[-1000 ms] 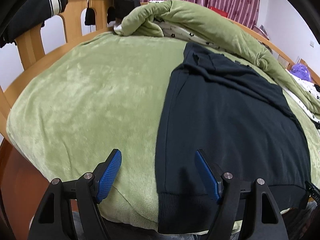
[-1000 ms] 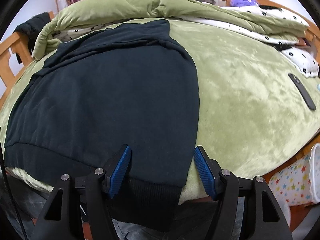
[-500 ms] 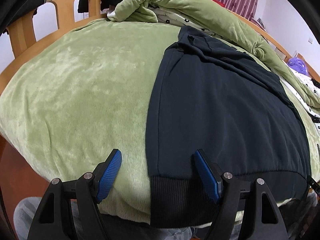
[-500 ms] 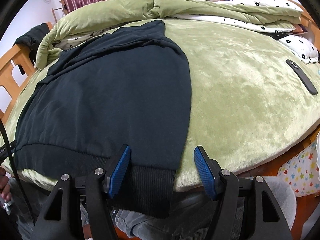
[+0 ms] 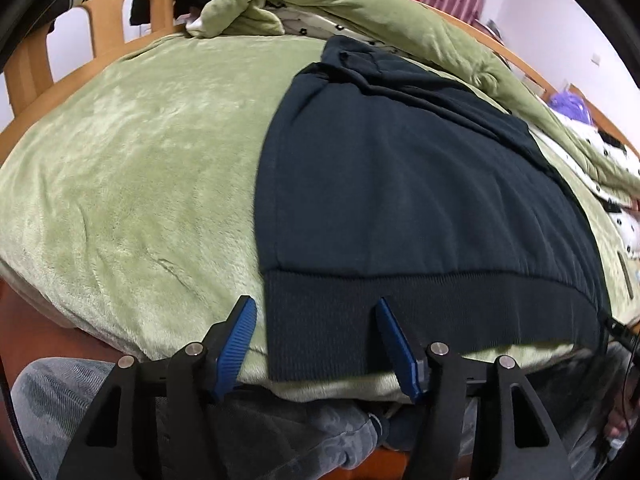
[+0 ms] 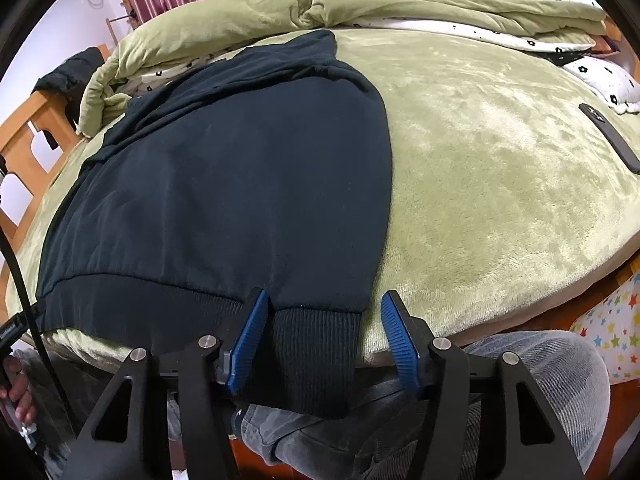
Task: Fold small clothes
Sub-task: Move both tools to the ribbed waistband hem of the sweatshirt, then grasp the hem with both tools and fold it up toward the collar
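Between both tongs (image 5: 314, 316) (image 6: 324, 312) lies the sweatshirt (image 5: 420, 184) hem.

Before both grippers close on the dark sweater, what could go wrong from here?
1. The left gripper, whose jaws have just been closing, straddles the left corner of the ribbed hem of the sweater; it may also pinch the green blanket underneath.
2. The right gripper, also just closing, straddles the cuff hanging over the bed edge; it might catch only the sleeve, not the body, so the fold comes out uneven.
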Tool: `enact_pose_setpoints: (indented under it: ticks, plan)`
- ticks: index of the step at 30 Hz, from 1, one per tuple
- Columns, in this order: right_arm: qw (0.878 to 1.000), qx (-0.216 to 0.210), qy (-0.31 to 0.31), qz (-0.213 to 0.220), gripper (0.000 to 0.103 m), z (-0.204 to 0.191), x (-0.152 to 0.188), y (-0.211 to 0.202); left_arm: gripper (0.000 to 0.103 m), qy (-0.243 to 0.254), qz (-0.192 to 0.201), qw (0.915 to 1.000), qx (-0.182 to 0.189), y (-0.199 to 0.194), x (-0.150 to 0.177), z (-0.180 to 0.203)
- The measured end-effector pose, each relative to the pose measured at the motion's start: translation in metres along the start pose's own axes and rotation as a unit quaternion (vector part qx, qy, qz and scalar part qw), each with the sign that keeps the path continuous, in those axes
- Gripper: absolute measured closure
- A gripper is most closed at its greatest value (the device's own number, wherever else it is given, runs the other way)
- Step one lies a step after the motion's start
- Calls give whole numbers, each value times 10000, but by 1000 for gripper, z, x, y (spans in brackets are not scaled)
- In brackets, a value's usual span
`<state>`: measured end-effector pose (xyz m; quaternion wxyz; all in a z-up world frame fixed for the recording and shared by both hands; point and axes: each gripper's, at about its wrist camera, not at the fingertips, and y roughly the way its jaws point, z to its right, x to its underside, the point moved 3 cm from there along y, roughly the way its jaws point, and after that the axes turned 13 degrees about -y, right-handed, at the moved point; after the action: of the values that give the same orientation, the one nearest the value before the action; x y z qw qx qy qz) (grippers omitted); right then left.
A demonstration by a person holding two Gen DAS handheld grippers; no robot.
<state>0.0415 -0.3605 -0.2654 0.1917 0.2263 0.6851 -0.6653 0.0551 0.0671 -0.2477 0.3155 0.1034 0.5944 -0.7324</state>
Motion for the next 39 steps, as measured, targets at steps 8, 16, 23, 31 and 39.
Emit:
enact_pose_setpoints:
  ticks: [8, 16, 23, 31, 39]
  plan:
    - [9999, -12, 12, -119, 48, -4, 11, -3, 57, -171, 3, 9996, 220, -2, 1, -4]
    - [9996, -245, -97, 104, 93, -12, 6, -14, 92, -297, 249, 9986, 358, -15, -5, -8]
    - [9968, -586, 232, 501, 94, -2, -9, -38, 96, -491, 678, 9934, 787, -45, -21, -4]
    - [9919, -710, 267, 1019, 94, -10, -46, -76, 96, -273, 1157, 9903, 721, -76, -55, 26]
    - [9865, -844, 330, 1365, 94, -18, -115, -104, 96, -403, 1481, 9856, 710, -103, -111, 59]
